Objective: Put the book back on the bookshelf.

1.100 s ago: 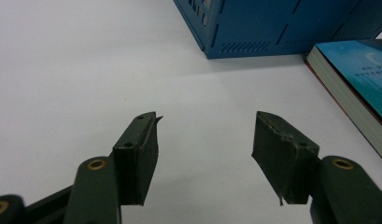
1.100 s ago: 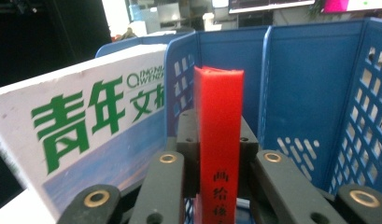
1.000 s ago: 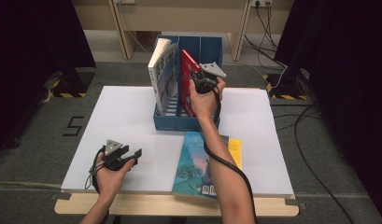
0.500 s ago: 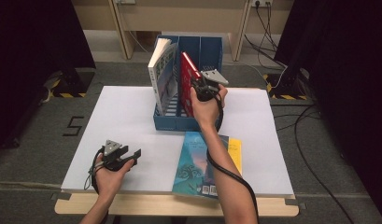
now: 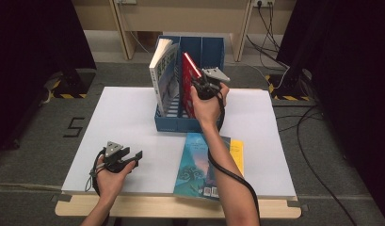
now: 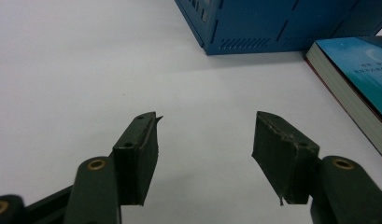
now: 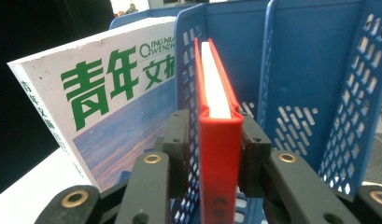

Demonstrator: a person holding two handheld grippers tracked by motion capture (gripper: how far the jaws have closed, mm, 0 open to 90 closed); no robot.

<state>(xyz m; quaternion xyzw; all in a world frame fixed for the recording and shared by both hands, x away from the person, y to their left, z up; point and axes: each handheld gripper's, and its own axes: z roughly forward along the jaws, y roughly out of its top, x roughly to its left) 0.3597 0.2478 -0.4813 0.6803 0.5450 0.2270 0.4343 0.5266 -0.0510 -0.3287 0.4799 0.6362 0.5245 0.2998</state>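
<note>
Right gripper (image 7: 212, 154) up at blue file rack (image 5: 213, 47), jaws straddling spine of red book (image 7: 220, 154); jaws just been opening, pads flank cover, left pad slightly off it, grip looks loosened. Red book stands upright in middle compartment, leaning a bit. White magazine (image 5: 163, 75) with green lettering tilts in left compartment, just beside it. Left gripper (image 5: 126, 157) rests low on white table (image 5: 124, 117), jaws wide, nothing between. Teal book (image 5: 196, 165) lies flat on yellow book (image 5: 237, 155), near rack's front
</note>
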